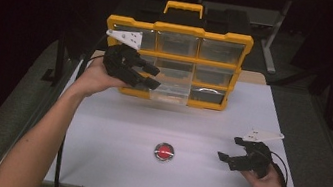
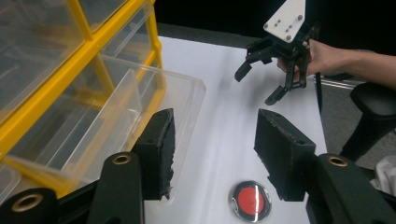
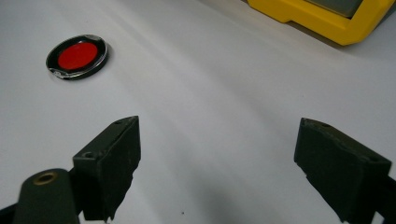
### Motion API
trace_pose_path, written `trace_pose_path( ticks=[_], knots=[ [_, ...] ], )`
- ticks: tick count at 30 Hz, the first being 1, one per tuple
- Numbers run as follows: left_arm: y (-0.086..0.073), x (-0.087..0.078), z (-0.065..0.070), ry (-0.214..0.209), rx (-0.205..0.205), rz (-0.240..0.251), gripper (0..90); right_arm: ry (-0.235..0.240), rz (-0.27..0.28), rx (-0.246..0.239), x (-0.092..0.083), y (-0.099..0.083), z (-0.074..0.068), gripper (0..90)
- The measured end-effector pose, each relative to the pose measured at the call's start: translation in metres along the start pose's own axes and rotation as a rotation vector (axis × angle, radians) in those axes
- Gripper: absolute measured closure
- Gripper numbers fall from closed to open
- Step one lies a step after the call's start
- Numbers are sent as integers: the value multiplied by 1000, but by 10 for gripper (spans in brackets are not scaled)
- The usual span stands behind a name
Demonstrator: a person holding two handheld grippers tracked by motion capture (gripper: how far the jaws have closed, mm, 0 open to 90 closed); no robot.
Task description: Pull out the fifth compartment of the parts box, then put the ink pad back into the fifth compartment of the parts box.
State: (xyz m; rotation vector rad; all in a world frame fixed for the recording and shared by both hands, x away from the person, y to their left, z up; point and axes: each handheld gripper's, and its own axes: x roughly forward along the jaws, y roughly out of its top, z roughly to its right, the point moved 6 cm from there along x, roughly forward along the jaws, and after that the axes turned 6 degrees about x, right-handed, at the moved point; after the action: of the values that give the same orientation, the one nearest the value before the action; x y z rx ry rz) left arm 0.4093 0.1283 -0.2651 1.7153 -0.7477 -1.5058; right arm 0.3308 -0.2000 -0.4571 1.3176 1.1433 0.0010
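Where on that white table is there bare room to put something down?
The widest bare patch lies between the yellow organizer at the back and the red disc near the front. The front left corner of the table is bare too. It is crowded at the back left, where the left tongs hover by the pulled-out clear drawer, and at the front right, around the right tongs.

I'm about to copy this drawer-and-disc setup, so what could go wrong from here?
1. The clear drawer juts out of the yellow organizer; the open left gripper beside it could bump it or pull it free.
2. The red disc lies flat on the white table, so jaws may slide over it.
3. The open right gripper is off to the disc's side; both hands reaching could collide.
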Motion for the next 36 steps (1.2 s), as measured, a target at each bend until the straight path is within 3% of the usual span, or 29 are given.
trace_pose_path(
  ticks=[9,17,34,36],
  knots=[
    [-16,-18,13,37,-33,35,377,8,5,9,1,2,-2,137],
    [-35,-27,20,68,-55,31,359,7,3,-4,2,3,-6,138],
    [-60,-33,34,123,-83,38,337,7,4,1,1,0,-6,138],
    [-63,-32,35,126,-102,51,337,6,5,0,1,0,-5,138]
  ],
)
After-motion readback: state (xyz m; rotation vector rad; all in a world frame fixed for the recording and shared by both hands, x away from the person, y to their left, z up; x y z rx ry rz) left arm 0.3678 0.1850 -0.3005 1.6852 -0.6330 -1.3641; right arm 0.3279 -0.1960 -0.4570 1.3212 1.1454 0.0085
